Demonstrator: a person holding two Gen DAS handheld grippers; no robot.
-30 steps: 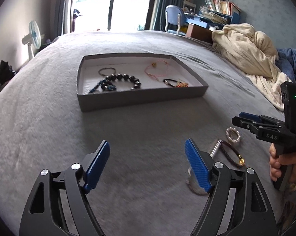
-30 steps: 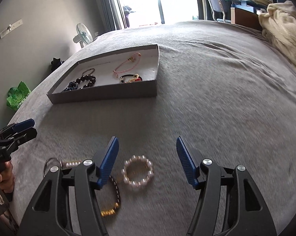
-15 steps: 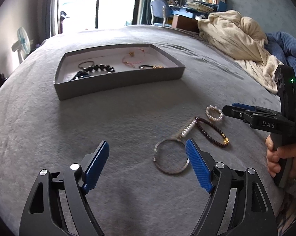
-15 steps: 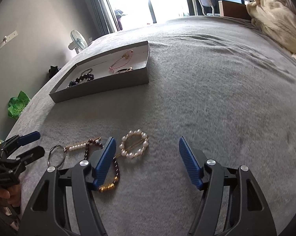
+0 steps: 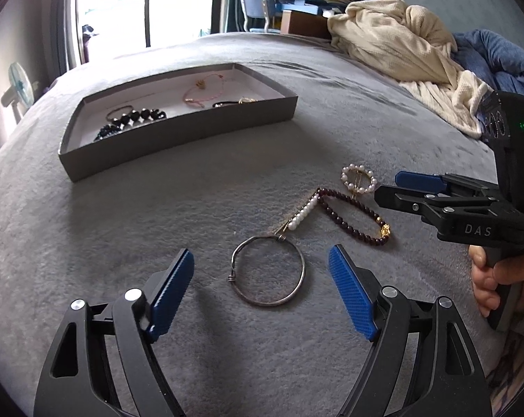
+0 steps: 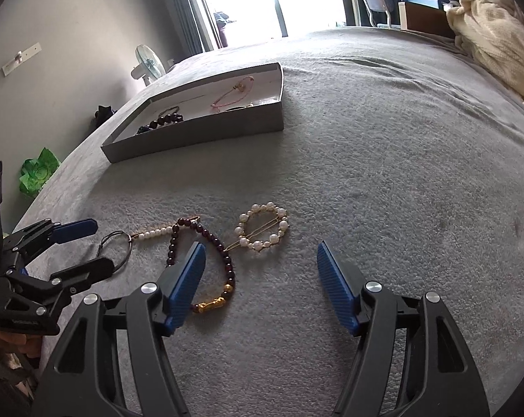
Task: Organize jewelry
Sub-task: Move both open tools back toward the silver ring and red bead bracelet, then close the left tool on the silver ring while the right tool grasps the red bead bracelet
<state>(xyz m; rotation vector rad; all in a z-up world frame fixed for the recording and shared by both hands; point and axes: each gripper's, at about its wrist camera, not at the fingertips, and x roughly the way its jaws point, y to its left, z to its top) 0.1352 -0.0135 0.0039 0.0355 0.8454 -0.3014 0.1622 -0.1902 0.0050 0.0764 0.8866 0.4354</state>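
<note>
Loose jewelry lies on the grey bedspread: a silver bangle (image 5: 303, 272), a short pearl strand (image 5: 301, 217), a dark red bead bracelet (image 5: 331, 213) and a round pearl hair clip (image 5: 358, 180). My left gripper (image 5: 260, 252) hovers over the bangle, which sits between its fingers untouched; the jaws stand wide and are closing slightly. My right gripper (image 6: 262, 246) is open just short of the pearl clip (image 6: 262, 226), its left finger above the bead bracelet (image 6: 213, 238). The grey tray (image 5: 178, 146) farther back holds several bracelets.
A cream blanket (image 5: 401, 52) and a blue one are heaped at the bed's far right. A hand (image 5: 494, 278) grips the right gripper's (image 5: 388, 186) handle. A fan (image 6: 148, 64), a chair and a cluttered desk stand beyond the bed. A green bag (image 6: 39, 173) lies on the floor left.
The left view swung right and nearer, so the bangle moved from beside the right finger to between both fingers. The right gripper drew back from the pearl clip, which now lies farther ahead.
</note>
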